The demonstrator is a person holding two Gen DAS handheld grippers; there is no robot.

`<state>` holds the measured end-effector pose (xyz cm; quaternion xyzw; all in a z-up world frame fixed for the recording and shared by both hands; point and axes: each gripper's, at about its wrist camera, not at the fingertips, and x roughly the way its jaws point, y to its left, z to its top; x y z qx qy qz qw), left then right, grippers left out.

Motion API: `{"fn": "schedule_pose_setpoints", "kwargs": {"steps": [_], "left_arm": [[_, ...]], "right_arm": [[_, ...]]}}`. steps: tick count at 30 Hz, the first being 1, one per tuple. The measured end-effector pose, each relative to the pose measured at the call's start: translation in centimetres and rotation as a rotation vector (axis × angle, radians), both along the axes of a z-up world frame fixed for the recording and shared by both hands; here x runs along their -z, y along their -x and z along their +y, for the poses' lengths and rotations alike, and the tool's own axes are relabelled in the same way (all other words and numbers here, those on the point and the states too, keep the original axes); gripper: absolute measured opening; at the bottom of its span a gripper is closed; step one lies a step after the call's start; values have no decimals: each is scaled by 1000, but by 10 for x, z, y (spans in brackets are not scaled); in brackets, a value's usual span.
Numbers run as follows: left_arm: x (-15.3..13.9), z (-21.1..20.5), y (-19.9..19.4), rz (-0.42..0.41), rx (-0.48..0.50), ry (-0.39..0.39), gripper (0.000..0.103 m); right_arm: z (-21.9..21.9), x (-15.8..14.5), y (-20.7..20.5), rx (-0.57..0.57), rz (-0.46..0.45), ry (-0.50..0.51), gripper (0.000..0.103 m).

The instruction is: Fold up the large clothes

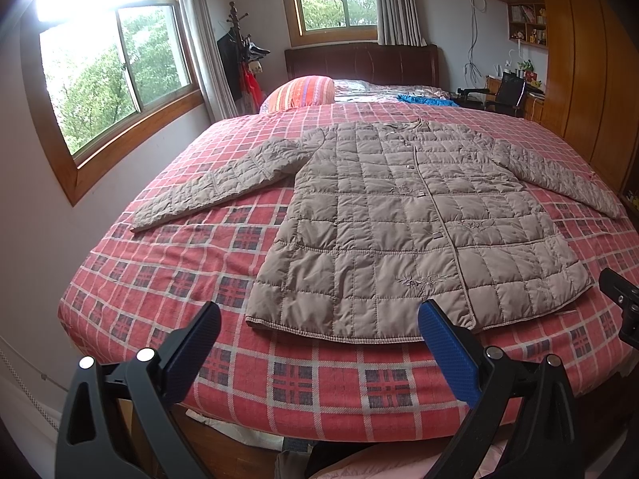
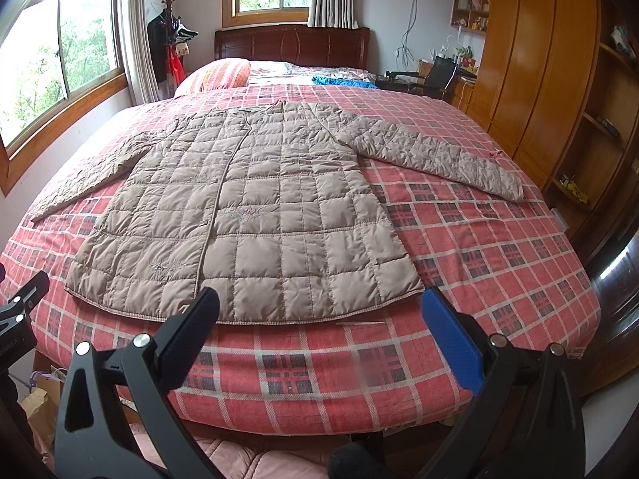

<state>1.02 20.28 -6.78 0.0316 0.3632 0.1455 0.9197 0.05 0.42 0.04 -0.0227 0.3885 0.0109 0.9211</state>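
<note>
A taupe quilted jacket [image 1: 399, 223] [image 2: 255, 215] lies flat and front-up on the red plaid bed cover [image 1: 159, 279] [image 2: 499, 247], both sleeves spread out to the sides and its hem toward me. My left gripper [image 1: 319, 315] hovers open above the foot of the bed, just short of the hem, with nothing between its fingers. My right gripper [image 2: 319, 299] is open too, at the hem's right half, holding nothing. Part of the right gripper's body [image 1: 623, 303] shows at the right edge of the left wrist view.
An orange striped pillow [image 1: 301, 94] and a blue cloth [image 1: 423, 99] lie near the dark headboard [image 1: 359, 64]. Windows and a coat stand [image 1: 239, 52] line the left wall. A wooden wardrobe [image 2: 539, 80] and a desk with a chair [image 2: 435, 76] stand on the right. Pink fabric [image 2: 239, 459] lies below the bed's foot.
</note>
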Motion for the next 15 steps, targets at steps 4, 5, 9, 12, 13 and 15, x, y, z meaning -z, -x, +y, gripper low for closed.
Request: {"fn": "schedule_pose_setpoints", "kwargs": {"steps": [4, 5, 9, 12, 13, 15], "left_arm": [[0, 0, 0, 0, 0, 1, 99], [0, 0, 0, 0, 0, 1, 99], [0, 0, 0, 0, 0, 0, 99], [0, 0, 0, 0, 0, 1, 99], [0, 0, 0, 0, 1, 1, 99], [0, 1, 0, 0, 1, 1, 99]], "right_arm": [[0, 0, 0, 0, 0, 0, 100], [0, 0, 0, 0, 0, 0, 100], [0, 2, -2, 0, 1, 0, 100], [1, 2, -2, 0, 1, -1, 100], [1, 2, -2, 0, 2, -1, 100], [1, 3, -2, 1, 2, -1, 100]]}}
